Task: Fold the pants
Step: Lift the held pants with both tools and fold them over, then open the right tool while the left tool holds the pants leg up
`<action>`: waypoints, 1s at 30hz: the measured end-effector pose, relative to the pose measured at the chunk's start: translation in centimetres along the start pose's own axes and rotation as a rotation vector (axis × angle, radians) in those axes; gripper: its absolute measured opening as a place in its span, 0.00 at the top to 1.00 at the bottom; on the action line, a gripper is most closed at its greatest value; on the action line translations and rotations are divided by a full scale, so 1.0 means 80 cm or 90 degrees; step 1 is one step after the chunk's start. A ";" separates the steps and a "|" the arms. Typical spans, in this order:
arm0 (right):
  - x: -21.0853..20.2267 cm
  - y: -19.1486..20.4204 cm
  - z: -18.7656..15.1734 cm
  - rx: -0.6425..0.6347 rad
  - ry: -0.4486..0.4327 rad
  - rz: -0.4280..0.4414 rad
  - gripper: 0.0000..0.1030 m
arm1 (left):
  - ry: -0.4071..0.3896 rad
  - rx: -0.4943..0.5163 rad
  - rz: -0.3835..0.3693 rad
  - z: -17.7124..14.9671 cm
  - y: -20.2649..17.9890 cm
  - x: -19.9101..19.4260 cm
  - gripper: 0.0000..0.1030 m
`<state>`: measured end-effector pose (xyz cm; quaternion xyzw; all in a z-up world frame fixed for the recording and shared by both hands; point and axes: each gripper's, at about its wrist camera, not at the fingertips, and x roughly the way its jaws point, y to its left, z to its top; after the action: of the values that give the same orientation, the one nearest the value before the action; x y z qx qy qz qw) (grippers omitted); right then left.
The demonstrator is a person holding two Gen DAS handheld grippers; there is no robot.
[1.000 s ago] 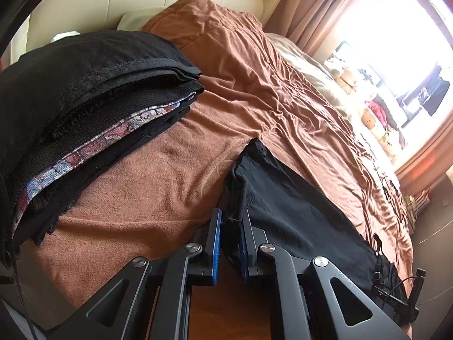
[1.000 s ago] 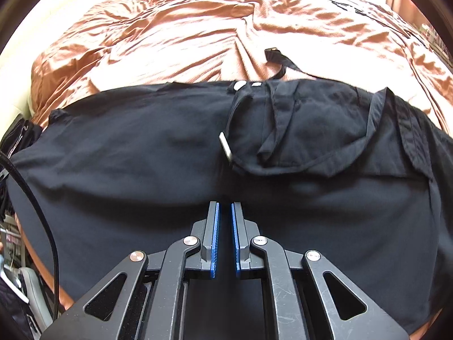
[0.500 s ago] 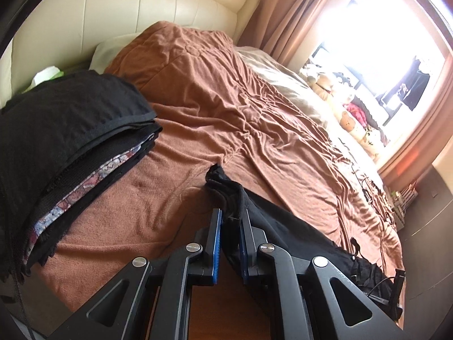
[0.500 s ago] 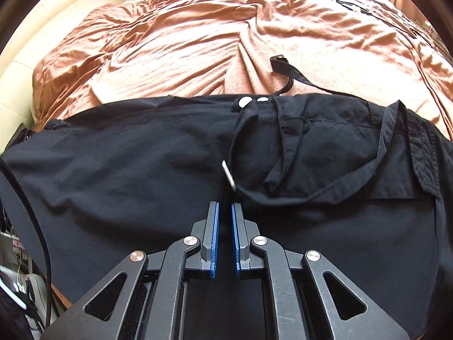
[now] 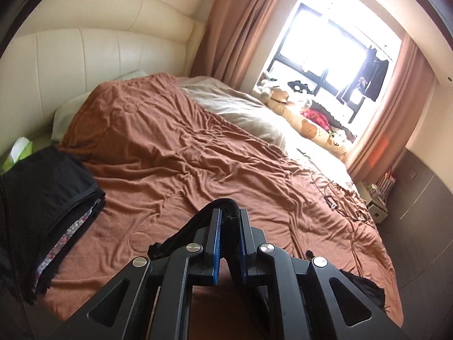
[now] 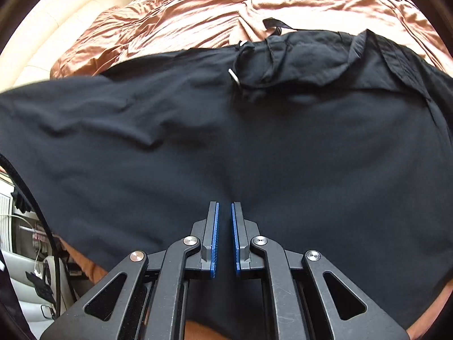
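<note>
The black pants (image 6: pixel 254 147) lie spread across the brown bedspread, waistband and drawstring toward the far side. My right gripper (image 6: pixel 224 212) is shut on the near edge of the pants, with black cloth bunched between its blue pads. In the left wrist view my left gripper (image 5: pixel 228 221) is shut on a fold of the pants (image 5: pixel 223 204), held well above the bed. The cloth arches over the fingertips and hangs down on the left side; the rest of the leg is hidden under the gripper.
A stack of folded dark clothes (image 5: pixel 48 204) sits at the bed's left edge by the cream headboard (image 5: pixel 99 48). Stuffed toys (image 5: pixel 305 113) line the window side. Cables (image 5: pixel 334 201) lie on the bedspread at right. Floor and furniture show beyond the bed's left edge (image 6: pixel 34 269).
My left gripper has risen high off the bed with the pant leg, which now hangs from it. The pants have shifted across the right wrist view and its gripper stays shut on them.
</note>
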<state>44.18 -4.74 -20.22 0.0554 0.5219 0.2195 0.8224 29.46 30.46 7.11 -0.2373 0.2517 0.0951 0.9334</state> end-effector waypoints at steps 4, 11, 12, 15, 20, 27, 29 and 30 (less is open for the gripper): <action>-0.013 -0.006 -0.022 0.019 0.000 0.039 0.94 | -0.018 0.031 -0.023 0.016 -0.049 -0.016 0.89; -0.033 -0.012 -0.058 0.025 0.001 0.076 0.95 | -0.029 0.095 -0.032 0.031 -0.137 -0.042 0.89; -0.037 -0.014 -0.064 0.030 -0.001 0.083 0.94 | -0.033 0.104 -0.035 0.032 -0.149 -0.047 0.89; -0.057 -0.024 -0.073 0.039 -0.019 0.098 0.94 | -0.041 0.124 -0.048 0.036 -0.181 -0.058 0.89; -0.108 -0.043 -0.089 0.029 -0.085 0.113 0.94 | -0.044 0.157 -0.063 0.038 -0.233 -0.068 0.89; -0.183 -0.079 -0.124 0.044 -0.163 0.094 0.84 | -0.041 0.199 -0.085 0.034 -0.309 -0.069 0.89; -0.200 -0.092 -0.136 0.050 -0.183 0.093 0.65 | -0.037 0.206 -0.093 0.030 -0.327 -0.066 0.89; -0.209 -0.098 -0.141 0.052 -0.195 0.090 0.51 | -0.035 0.210 -0.096 0.028 -0.336 -0.065 0.89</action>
<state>30.61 -20.35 -13.89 0.1580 0.3934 0.2442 0.8721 33.97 7.85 22.07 -0.0964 0.2197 -0.0116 0.9707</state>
